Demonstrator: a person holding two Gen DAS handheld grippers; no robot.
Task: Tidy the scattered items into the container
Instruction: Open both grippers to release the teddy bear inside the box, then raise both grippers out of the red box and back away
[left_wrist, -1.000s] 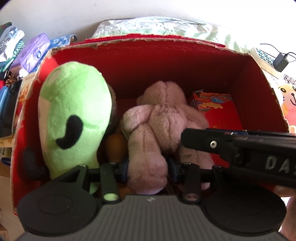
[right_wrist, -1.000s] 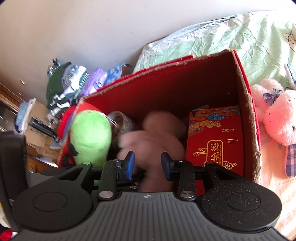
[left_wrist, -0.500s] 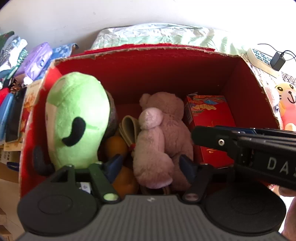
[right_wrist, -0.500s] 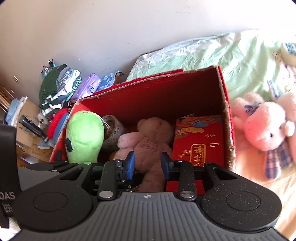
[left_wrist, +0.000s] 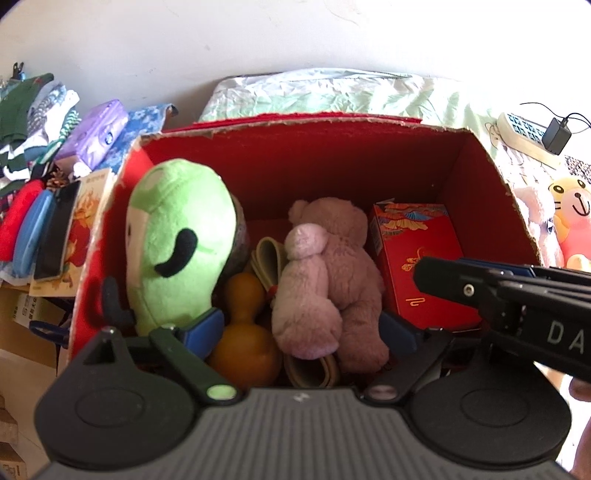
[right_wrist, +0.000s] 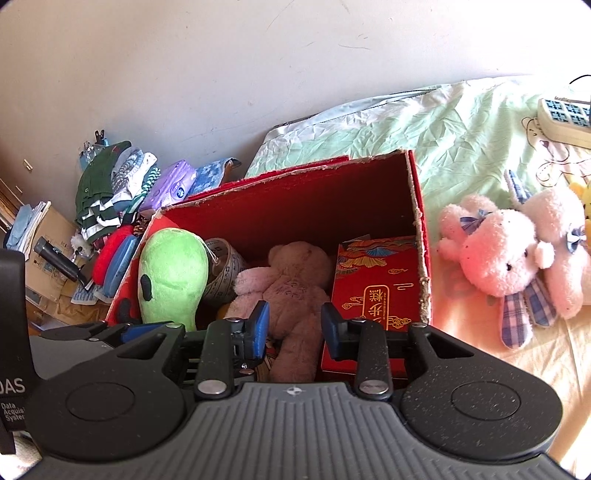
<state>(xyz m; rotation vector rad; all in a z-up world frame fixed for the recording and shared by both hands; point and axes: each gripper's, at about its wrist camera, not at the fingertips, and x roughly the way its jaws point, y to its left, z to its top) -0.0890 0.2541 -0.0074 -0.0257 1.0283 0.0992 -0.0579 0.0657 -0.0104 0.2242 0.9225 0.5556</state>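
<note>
A red cardboard box (left_wrist: 332, 155) (right_wrist: 303, 195) stands on the bed. Inside lie a pink-brown teddy bear (left_wrist: 328, 273) (right_wrist: 291, 288), a green plush (left_wrist: 177, 240) (right_wrist: 171, 273), a red gift box (left_wrist: 421, 266) (right_wrist: 376, 288), an orange gourd (left_wrist: 243, 332) and a tape roll (right_wrist: 225, 269). My left gripper (left_wrist: 301, 328) is open wide above the bear, not touching it. My right gripper (right_wrist: 295, 328) is open and empty over the box's near side; it also shows in the left wrist view (left_wrist: 498, 291).
Pink plush rabbits (right_wrist: 502, 254) and a yellow-pink plush (left_wrist: 572, 214) lie on the bed right of the box. A power strip (right_wrist: 565, 118) lies at the far right. Folded clothes and packets (right_wrist: 129, 188) pile up left of the box by the wall.
My left gripper opened and let go of the teddy bear, which now lies in the box. Both grippers have pulled up and back from the box.
</note>
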